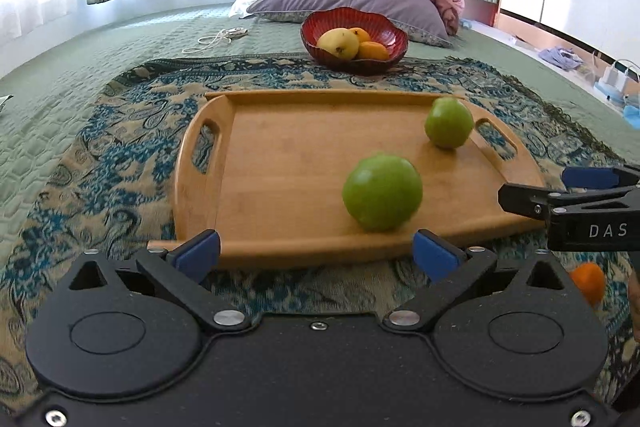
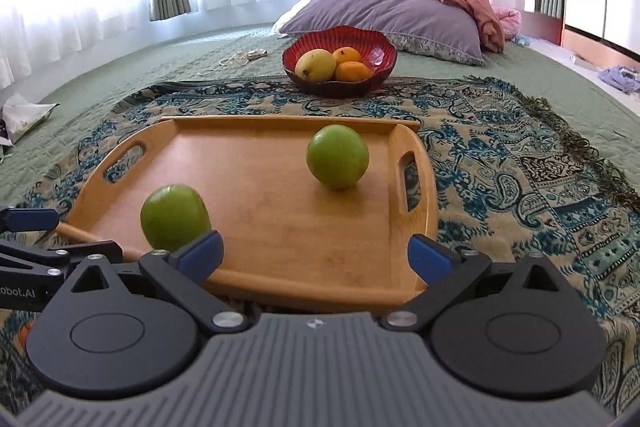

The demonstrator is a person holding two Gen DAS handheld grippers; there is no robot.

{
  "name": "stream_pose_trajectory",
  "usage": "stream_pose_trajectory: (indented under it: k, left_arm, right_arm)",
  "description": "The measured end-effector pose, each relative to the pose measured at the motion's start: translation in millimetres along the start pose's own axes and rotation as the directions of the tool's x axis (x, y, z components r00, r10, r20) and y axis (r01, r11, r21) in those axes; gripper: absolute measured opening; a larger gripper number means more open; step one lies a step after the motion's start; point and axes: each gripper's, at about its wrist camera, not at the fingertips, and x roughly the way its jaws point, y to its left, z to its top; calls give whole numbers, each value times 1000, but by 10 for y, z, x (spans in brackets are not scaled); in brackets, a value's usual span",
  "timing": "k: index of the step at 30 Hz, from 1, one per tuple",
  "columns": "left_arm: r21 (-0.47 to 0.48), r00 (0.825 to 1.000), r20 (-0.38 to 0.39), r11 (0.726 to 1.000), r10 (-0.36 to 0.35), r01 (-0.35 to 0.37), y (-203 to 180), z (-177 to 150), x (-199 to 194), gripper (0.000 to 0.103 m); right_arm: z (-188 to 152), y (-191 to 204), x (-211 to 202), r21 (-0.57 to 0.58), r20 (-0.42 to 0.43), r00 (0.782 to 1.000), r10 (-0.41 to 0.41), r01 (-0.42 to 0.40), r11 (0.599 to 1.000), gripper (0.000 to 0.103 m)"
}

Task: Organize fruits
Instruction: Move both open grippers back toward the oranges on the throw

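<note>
Both hand-held grippers, left (image 1: 316, 251) & right (image 2: 316, 255), released, empty. Two green fruits (image 1: 382, 197) (image 2: 337, 155) on tray (image 2: 280, 227) just ahead; bowl (image 2: 376, 53) beyond, prob. their destination.

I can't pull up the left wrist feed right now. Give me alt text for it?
A wooden tray on a patterned cloth holds two green fruits, one near and one farther right, just ahead of the left tongs, which are open and empty. Behind it sits a red bowl of yellow and orange fruit; the right tongs enter from the right.
</note>
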Motion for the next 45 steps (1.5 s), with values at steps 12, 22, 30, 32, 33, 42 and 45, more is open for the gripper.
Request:
stream_pose_trajectory:
  k: [12,22,30,32,33,42,45]
  left_arm:
    - [22,999,36,1000,20,-21,-34,-396,-271,103]
    - [40,998,46,998,36,-38,-29,-612,-402,103]
    - [54,997,55,997,55,-58,-28,-737,-480,103]
    - [61,996,60,996,60,-64,-21,-779,-511,103]
    - [66,996,62,996,63,-68,-18,-805,-532,103]
    - [98,995,69,992,76,-83,58,-980,-741,96]
    - [82,995,55,993,80,-84,91,-997,-729,81]
  right_arm:
    - [-337,133,-265,-63,38,999,-4,7,998,103]
    - [-609,121,-442,-85,41,999,-29,32,996,103]
    - [-747,35,-514,-69,32,999,-28,30,997,103]
    - [-778,22,-534,-71,32,999,-24,27,997,103]
    - [-792,20,-547,-74,34,999,-24,27,997,103]
    - [-905,-119,-698,-62,45,999,-22,25,998,94]
    - [-914,-183,-704,-49,36,999,-25,27,998,82]
